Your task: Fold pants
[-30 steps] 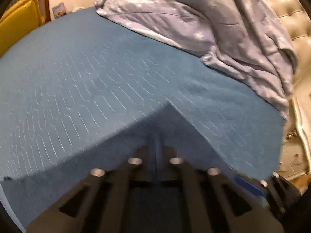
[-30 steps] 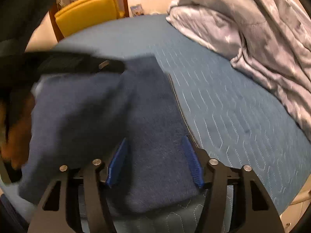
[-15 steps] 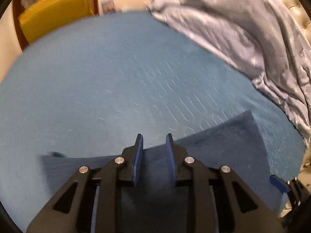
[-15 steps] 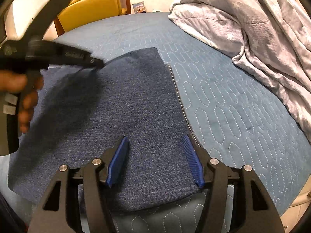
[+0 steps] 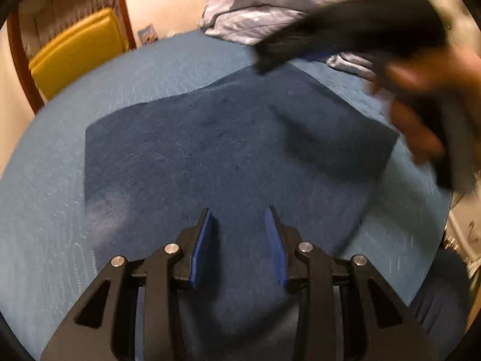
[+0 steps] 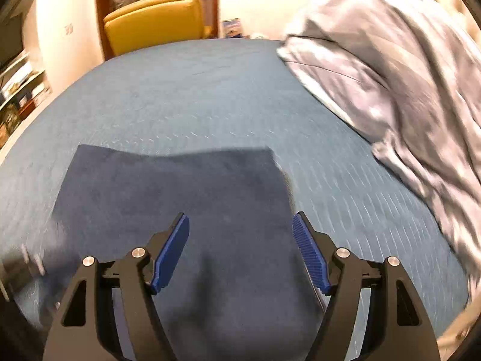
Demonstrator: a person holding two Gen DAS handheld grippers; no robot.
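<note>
The dark blue pants [image 5: 228, 150] lie folded flat on the blue quilted bedcover [image 5: 54, 210]. In the left wrist view my left gripper [image 5: 238, 210] hovers over their near edge. Its jaws are opening and the blue pads [image 5: 201, 246] have only air between them. At the upper right a person's hand [image 5: 418, 111] carries the right gripper's black body, blurred by motion, above the pants' far right corner. The right wrist view shows the pants [image 6: 180, 195] as one rectangle. My right gripper [image 6: 240, 216] is a little above them, jaws opening wide, holding nothing.
A rumpled grey duvet [image 6: 390, 84] is heaped along the right side of the bed. A yellow chair [image 6: 156, 21] stands beyond the far edge in front of a wooden door frame. Cluttered shelves [image 6: 18, 87] show at the left. Bare bedcover [image 6: 210, 90] stretches beyond the pants.
My left gripper let go of the pants' edge, opened and pulled back, so the whole folded pants now show. My right gripper opened wider and rose off the fabric.
</note>
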